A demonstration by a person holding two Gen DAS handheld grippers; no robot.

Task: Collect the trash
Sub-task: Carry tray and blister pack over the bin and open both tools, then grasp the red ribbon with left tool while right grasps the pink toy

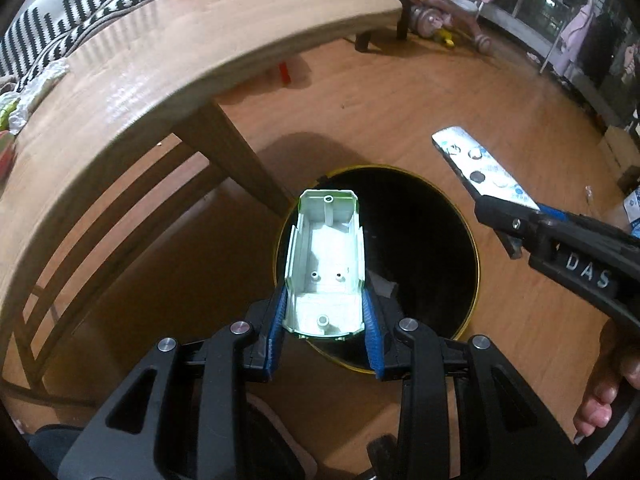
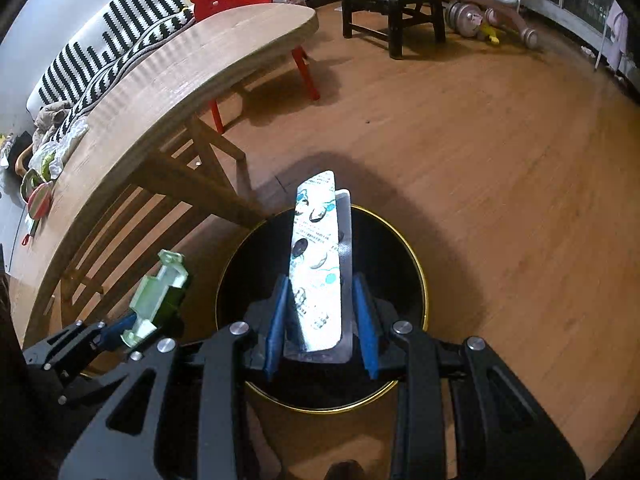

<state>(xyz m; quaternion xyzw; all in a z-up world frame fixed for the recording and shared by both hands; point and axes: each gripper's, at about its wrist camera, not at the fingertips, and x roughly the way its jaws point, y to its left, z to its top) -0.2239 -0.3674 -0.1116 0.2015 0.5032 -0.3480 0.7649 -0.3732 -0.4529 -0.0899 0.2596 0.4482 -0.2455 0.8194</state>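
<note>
Both items are held over the black trash bin (image 1: 424, 248), evidently so that each falls inside on release. The left gripper (image 1: 325, 320) is clamped on the near end of a pale green plastic toy shell (image 1: 326, 264), which extends forward above the bin's left rim. The right gripper (image 2: 322, 320) is clamped on a printed blister card (image 2: 318, 264), which projects forward over the bin mouth.

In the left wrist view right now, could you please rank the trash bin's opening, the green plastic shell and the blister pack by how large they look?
1. Trash bin opening, clearly the largest.
2. Green plastic shell, held in the left gripper.
3. Blister pack, in the right gripper.

The shell sits close to the camera, so ranks two and three are unsure.
</note>
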